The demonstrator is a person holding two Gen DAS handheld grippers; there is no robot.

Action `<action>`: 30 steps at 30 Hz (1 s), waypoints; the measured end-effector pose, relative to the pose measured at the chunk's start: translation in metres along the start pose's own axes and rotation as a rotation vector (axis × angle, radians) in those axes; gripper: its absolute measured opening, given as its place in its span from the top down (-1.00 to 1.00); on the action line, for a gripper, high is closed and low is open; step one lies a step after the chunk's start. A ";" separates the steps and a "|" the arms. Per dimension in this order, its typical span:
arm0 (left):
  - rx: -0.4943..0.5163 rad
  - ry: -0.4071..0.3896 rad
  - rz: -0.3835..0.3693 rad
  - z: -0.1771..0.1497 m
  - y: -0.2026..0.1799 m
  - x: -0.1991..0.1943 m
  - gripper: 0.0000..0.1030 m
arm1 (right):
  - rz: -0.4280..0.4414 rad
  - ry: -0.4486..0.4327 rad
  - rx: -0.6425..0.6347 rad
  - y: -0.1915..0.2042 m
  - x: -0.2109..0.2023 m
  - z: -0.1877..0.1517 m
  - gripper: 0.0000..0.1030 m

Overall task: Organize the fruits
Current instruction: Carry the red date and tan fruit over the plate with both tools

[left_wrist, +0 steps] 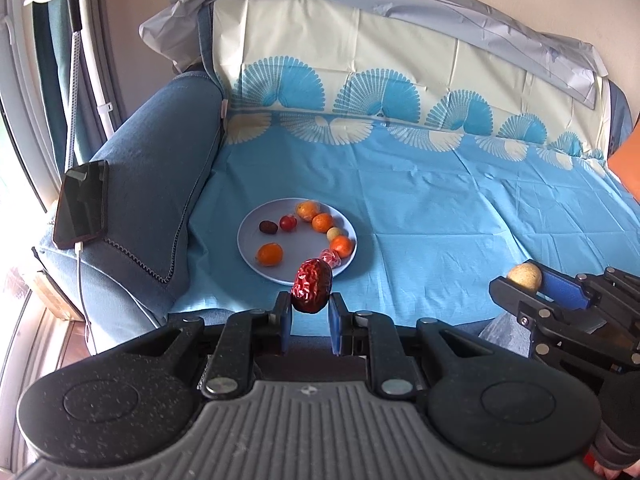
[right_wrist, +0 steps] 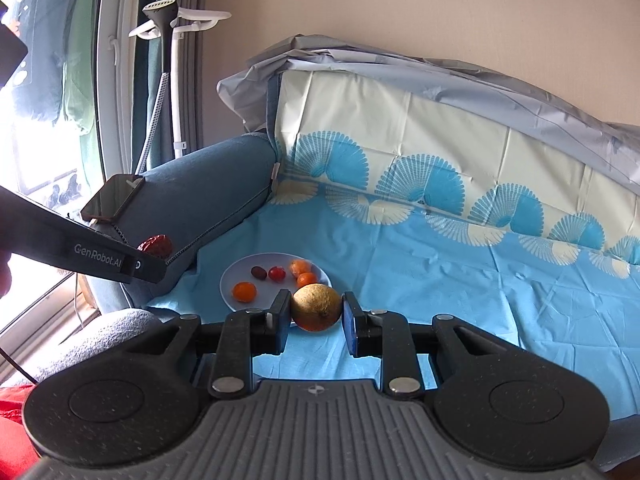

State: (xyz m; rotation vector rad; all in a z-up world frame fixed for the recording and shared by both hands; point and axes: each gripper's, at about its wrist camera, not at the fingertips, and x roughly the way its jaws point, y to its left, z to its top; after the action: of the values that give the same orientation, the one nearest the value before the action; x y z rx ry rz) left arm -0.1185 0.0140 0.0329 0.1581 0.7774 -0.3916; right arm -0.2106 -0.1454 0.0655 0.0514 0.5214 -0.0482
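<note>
A wrinkled dark-red date (left_wrist: pixel 312 291), orange fruits on a pale blue plate (left_wrist: pixel 249 236), and a blue cloth (left_wrist: pixel 460 208) with cream fan motifs.

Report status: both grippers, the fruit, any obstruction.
Left gripper shut on red date. Right gripper shut on tan round fruit. Plate ahead holds fruit. Nothing in the way.

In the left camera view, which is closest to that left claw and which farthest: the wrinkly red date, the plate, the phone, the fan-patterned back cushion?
1. The wrinkly red date: pinched in the left claw itself.
2. The plate: just beyond it on the blue cloth.
3. The phone: off to the left, on the sofa arm.
4. The fan-patterned back cushion: farthest, at the rear.
</note>
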 end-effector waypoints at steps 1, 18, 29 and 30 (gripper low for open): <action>-0.004 0.002 -0.001 0.000 0.001 0.001 0.60 | 0.002 0.003 -0.005 0.001 0.001 0.000 0.46; -0.034 0.053 -0.019 -0.002 0.012 0.022 0.60 | 0.020 0.057 -0.032 0.005 0.018 -0.001 0.46; -0.048 0.081 -0.015 0.015 0.031 0.049 0.60 | 0.037 0.115 -0.037 0.006 0.051 -0.002 0.46; -0.052 0.082 -0.010 0.018 0.034 0.053 0.60 | 0.039 0.120 -0.037 0.006 0.056 -0.001 0.46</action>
State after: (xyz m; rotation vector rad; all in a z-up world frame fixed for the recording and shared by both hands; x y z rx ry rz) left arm -0.0585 0.0248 0.0080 0.1223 0.8686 -0.3757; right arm -0.1617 -0.1413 0.0371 0.0286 0.6405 0.0031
